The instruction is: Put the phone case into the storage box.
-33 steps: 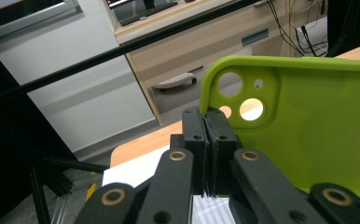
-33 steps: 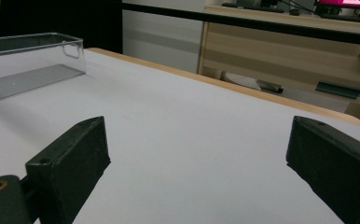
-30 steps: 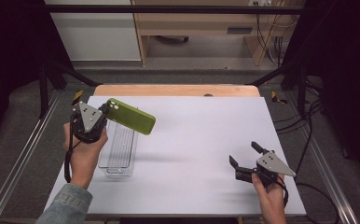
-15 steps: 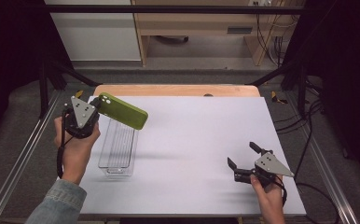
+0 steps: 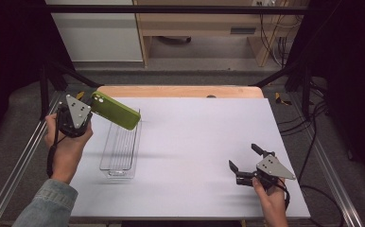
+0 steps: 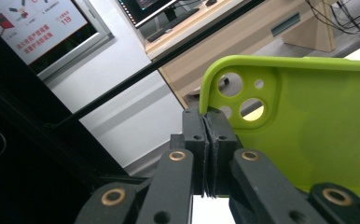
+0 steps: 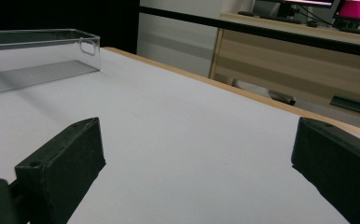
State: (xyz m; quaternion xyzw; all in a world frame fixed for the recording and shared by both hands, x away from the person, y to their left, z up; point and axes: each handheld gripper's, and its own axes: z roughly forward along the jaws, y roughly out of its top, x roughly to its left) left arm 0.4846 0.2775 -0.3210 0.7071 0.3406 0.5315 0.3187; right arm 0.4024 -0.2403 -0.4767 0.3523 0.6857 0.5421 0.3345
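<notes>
The left claw (image 5: pixel 90 105) pinched a lime-green silicone phone case (image 5: pixel 116 110) above the clear plastic bin (image 5: pixel 120 150) — the right claw (image 5: pixel 247 159) had just been opening, empty, jaws wide over the white worktop (image 5: pixel 195 142).

One green phone case (image 5: pixel 116 110), one clear plastic bin (image 5: pixel 120 149), two hand-held grippers: left hand-held gripper (image 5: pixel 91 105), right hand-held gripper (image 5: pixel 245 156), one surface (image 5: pixel 195 142).

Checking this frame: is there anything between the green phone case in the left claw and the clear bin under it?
Nothing visible. The left claw is shut on the edge of the green phone case, which hangs above the far end of the clear bin. The bin is open-topped and looks empty.
</notes>
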